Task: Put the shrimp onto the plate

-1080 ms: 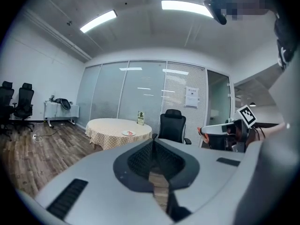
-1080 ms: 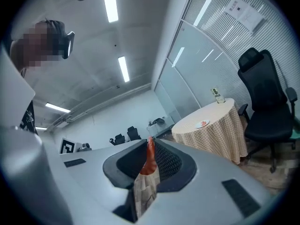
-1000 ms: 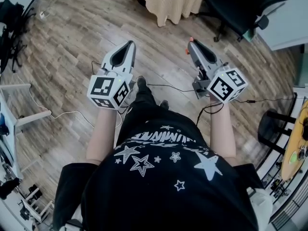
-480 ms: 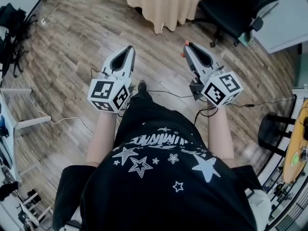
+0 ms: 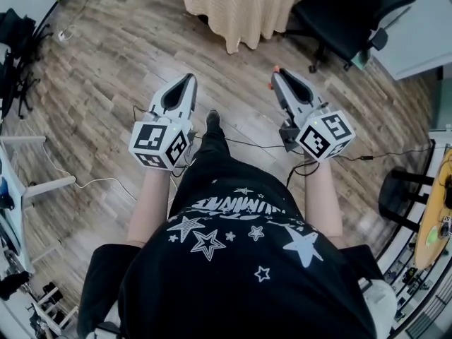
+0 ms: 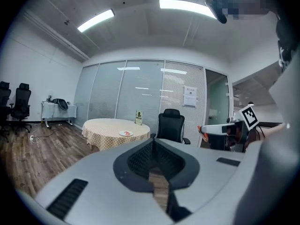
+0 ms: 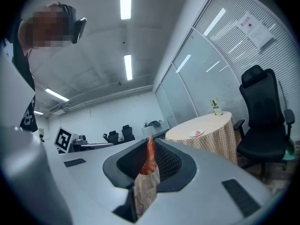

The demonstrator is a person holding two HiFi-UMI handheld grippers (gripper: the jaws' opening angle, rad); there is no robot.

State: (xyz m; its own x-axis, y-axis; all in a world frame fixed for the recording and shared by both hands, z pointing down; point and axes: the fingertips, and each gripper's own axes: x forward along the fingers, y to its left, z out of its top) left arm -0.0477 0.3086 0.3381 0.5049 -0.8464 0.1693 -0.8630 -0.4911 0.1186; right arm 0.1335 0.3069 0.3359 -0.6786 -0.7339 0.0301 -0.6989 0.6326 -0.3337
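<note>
An orange shrimp [image 7: 150, 156] is pinched upright in my right gripper [image 7: 149, 146], which is shut on it; its orange tip [image 5: 275, 70] pokes out at the jaw end in the head view. My left gripper [image 5: 189, 78] is shut with nothing in it. Both are held out in front of the person's body, above the wooden floor. A small white plate [image 6: 125, 133] with something reddish on it sits on a round table with a checked cloth [image 6: 110, 128], some way ahead. The right gripper view also shows the plate [image 7: 196, 133].
The cloth-covered table edge [image 5: 236, 6] is at the top of the head view. A black office chair [image 5: 353, 9] stands to its right. Cables [image 5: 244, 143] trail across the floor by the person's feet. A white desk frame [image 5: 21, 182] stands at the left.
The table and chair have slid further into the head view from the top. Both grippers keep their spacing and stay shut.
</note>
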